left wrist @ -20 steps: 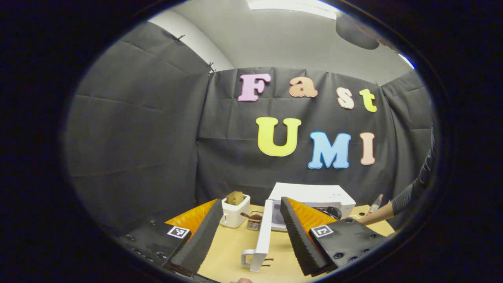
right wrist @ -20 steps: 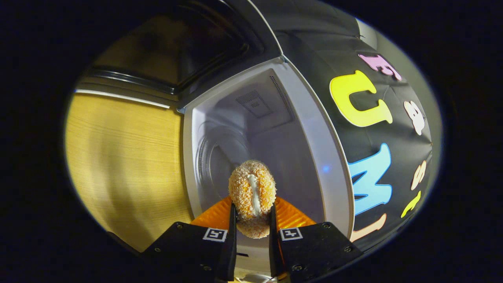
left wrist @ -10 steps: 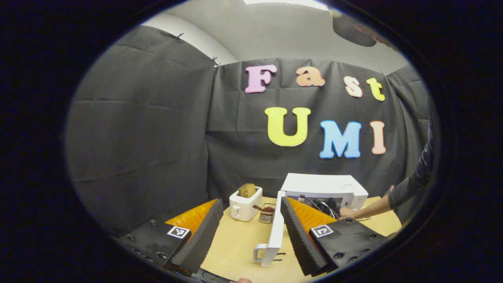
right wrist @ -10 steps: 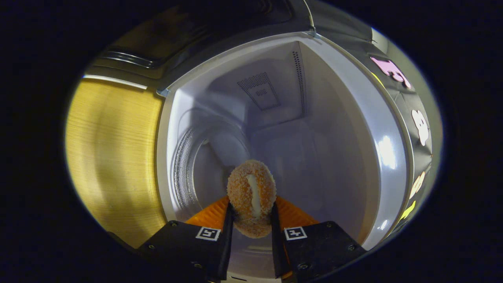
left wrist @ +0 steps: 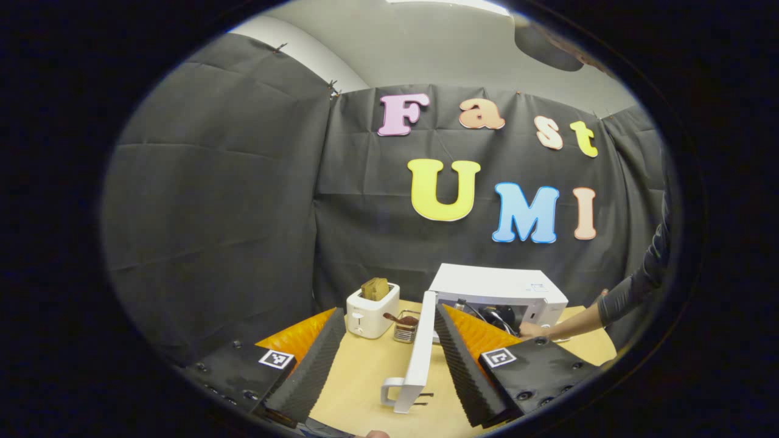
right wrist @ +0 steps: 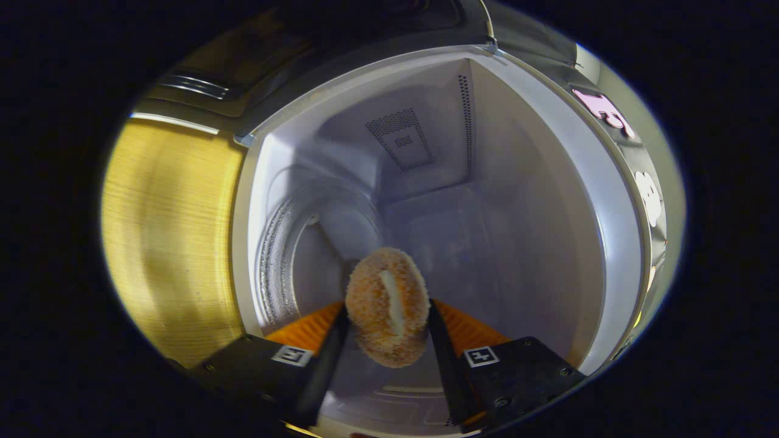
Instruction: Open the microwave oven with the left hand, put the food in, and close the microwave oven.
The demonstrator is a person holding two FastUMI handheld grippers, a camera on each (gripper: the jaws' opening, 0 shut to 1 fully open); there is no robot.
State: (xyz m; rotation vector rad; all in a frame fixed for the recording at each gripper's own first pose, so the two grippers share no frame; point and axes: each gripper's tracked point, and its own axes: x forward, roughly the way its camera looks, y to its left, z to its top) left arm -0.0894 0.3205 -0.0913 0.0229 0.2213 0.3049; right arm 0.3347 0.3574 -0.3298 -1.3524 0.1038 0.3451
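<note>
1. The right gripper (right wrist: 387, 350) reached inside the open microwave (right wrist: 523, 201); its fingers stood apart around the breaded food (right wrist: 387, 304), contact unclear.
2. The left gripper (left wrist: 383, 365) hung over the counter (left wrist: 371, 377), fingers spread and empty, the microwave door (left wrist: 420, 359) between them.
3. A toaster (left wrist: 371, 310) stood beyond the fingers.

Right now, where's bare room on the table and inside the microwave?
Free: table between toaster and open microwave door; cavity floor under the held donut. Crowded: the wire basket wedged between toaster and door.
</note>
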